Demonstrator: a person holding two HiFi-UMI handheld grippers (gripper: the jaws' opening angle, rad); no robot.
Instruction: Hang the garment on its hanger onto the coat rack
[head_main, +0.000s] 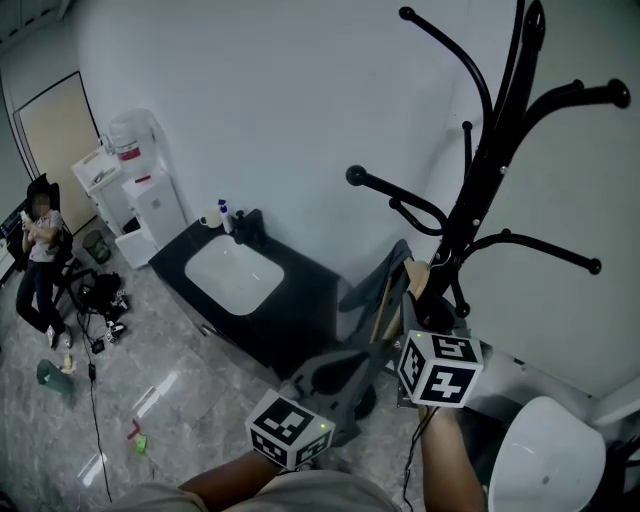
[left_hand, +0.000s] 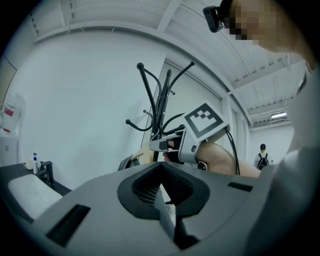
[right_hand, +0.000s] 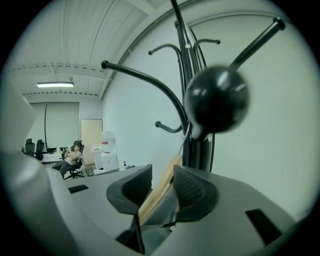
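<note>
Far off to the L gripper's left: seated person (head_main: 38, 262), water dispenser (head_main: 135, 185), then a dark counter (head_main: 300, 300) w/ white sink (head_main: 235, 272). L gripper (left_hand: 162, 170) is low, aimed at the rack. Its jaws are all but together, w/ only a thin pale sliver btwn them; can't tell what that is. Just ahead & above it hangs the grey garment (head_main: 372, 288) on its wooden hanger (head_main: 416, 275). R gripper (right_hand: 161, 176) is up beside the L one, to its right. Jaws wide apart, hanger's wooden arm running btwn the pads, nearer the right pad, not clamped. Straight ahead of R gripper is the black coat rack (head_main: 487, 170): pole just behind the hanger, one ball-tipped arm (right_hand: 216, 100) right over the jaws. Whether the hanger is actually hung on a peg, can't tell.
</note>
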